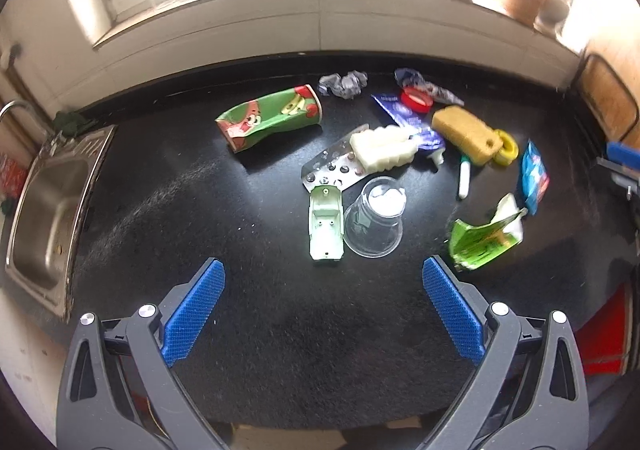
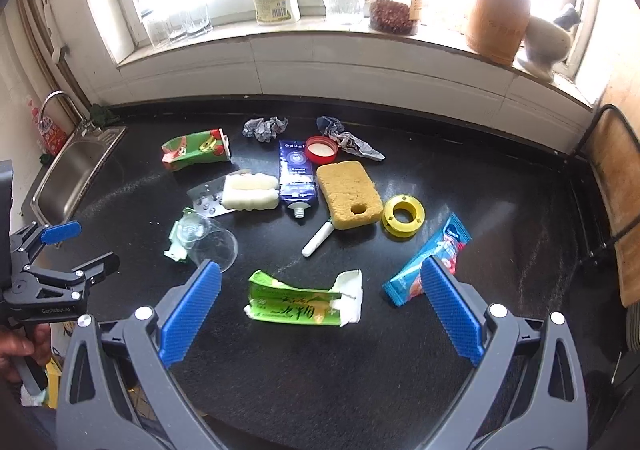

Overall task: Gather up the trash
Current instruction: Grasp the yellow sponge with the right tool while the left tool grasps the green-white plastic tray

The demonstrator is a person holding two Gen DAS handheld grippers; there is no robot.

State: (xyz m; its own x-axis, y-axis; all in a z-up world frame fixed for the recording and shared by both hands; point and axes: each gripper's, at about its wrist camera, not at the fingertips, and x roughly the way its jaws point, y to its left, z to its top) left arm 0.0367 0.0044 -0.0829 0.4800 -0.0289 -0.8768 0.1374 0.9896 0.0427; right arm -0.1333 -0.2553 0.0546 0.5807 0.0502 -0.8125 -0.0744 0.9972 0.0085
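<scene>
Trash lies scattered on a black counter (image 2: 460,330). My left gripper (image 1: 323,282) is open above the near counter, short of a clear plastic cup (image 1: 374,222) on its side and a pale green plastic piece (image 1: 326,226). My right gripper (image 2: 320,286) is open, its fingers on either side of a torn green wrapper (image 2: 304,300); touch cannot be told. A blue-red snack wrapper (image 2: 428,262) lies by its right finger. Farther back lie a crushed green paper cup (image 2: 196,150), a blister pack (image 2: 206,200), white foam (image 2: 250,192), a blue tube (image 2: 296,174), crumpled paper (image 2: 264,128).
A yellow sponge (image 2: 348,194), a yellow tape roll (image 2: 402,216), a red lid (image 2: 321,149) and a white pen-like stick (image 2: 318,238) also lie on the counter. A steel sink (image 1: 48,210) is at the left. The windowsill (image 2: 320,30) holds bottles and jars. A chair (image 2: 612,178) stands right.
</scene>
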